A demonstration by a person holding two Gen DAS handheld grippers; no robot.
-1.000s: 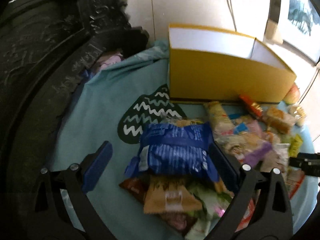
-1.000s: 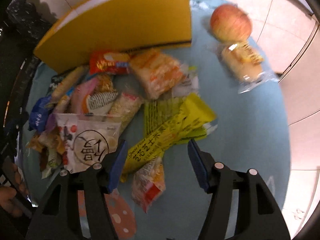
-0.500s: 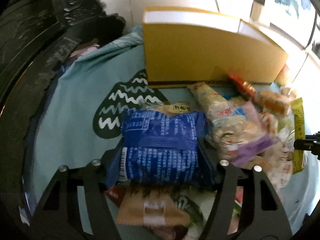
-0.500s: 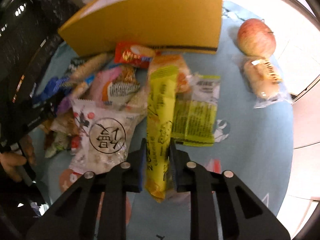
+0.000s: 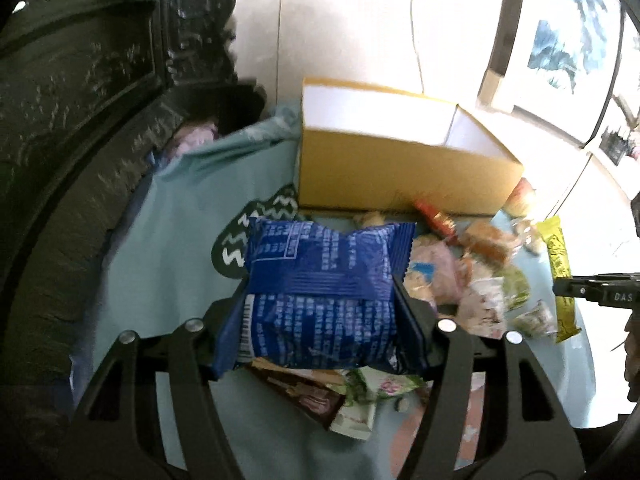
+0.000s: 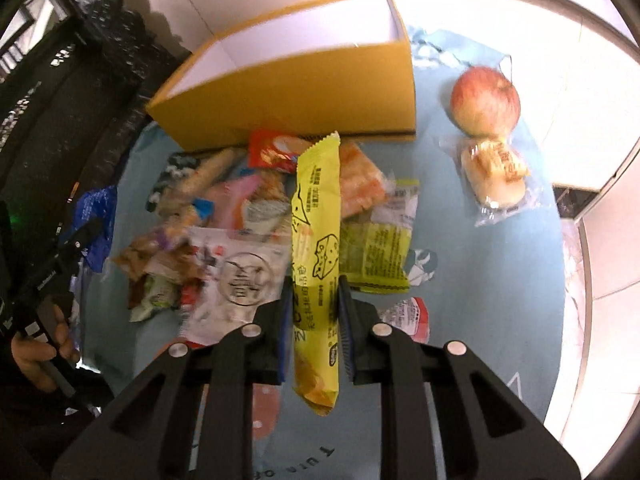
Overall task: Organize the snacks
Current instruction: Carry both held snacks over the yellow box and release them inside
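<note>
While the left gripper (image 5: pixel 322 308) clamps one blue snack packet (image 5: pixel 320 292) across its width, both fingers (image 5: pixel 408 320) press into the packet's sides at about half their spread, having just closed in on it. That packet sits lifted above the heap, its printed back facing the camera. Just beneath and behind the fingers lie one brown wrapper (image 5: pixel 304 396) and one green-and-white packet (image 5: pixel 376 384). Ahead of the fingertips stands one yellow box (image 5: pixel 400 176), open at the top with a white lining, resting on a pale blue cloth (image 5: pixel 168 248) that covers the bench. To the right of the fingers the snack pile (image 5: pixel 476 276) spreads out, too jumbled to count.

The right gripper (image 6: pixel 316 308) has just closed its fingers (image 6: pixel 345 312) to a narrow gap on one long yellow snack bar (image 6: pixel 316 248), gripping it near its lower third so that most of the bar juts forward past the fingertips and a short end hangs back. Beyond the bar's tip is the same yellow box (image 6: pixel 304 92). Right of the fingers, well apart from the heap, sit one apple (image 6: pixel 486 100) and one wrapped bun (image 6: pixel 496 176), touching each other. Left of the fingers lies the mixed pile, with one white round-logo pouch (image 6: pixel 236 276) nearest. Both grippers tilt steeply downward; a hand (image 6: pixel 40 344) holds the left one at the far left edge.
</note>
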